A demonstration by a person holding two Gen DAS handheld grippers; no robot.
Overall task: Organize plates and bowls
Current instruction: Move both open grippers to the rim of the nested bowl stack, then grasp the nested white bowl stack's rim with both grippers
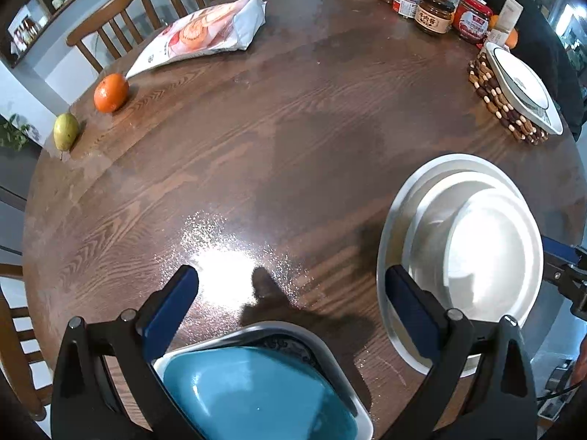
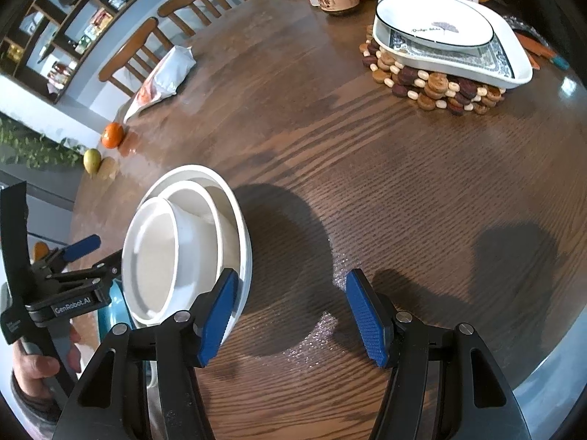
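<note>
A stack of white bowls nested on a white plate (image 1: 458,256) stands on the round wooden table (image 1: 256,139); it also shows in the right wrist view (image 2: 190,249). My left gripper (image 1: 291,293) is open above a teal bowl in a metal tray (image 1: 256,388), just left of the white stack. My right gripper (image 2: 290,315) is open and empty, its left finger (image 2: 216,315) close to the white stack's rim. Two white dishes (image 2: 440,33) are stacked on a beaded trivet (image 2: 433,88) at the far right.
An orange (image 1: 111,92), a pear (image 1: 66,131) and a snack bag (image 1: 205,33) lie at the far left. Jars and bottles (image 1: 436,3) crowd the back edge. Wooden chairs (image 1: 110,25) stand behind the table.
</note>
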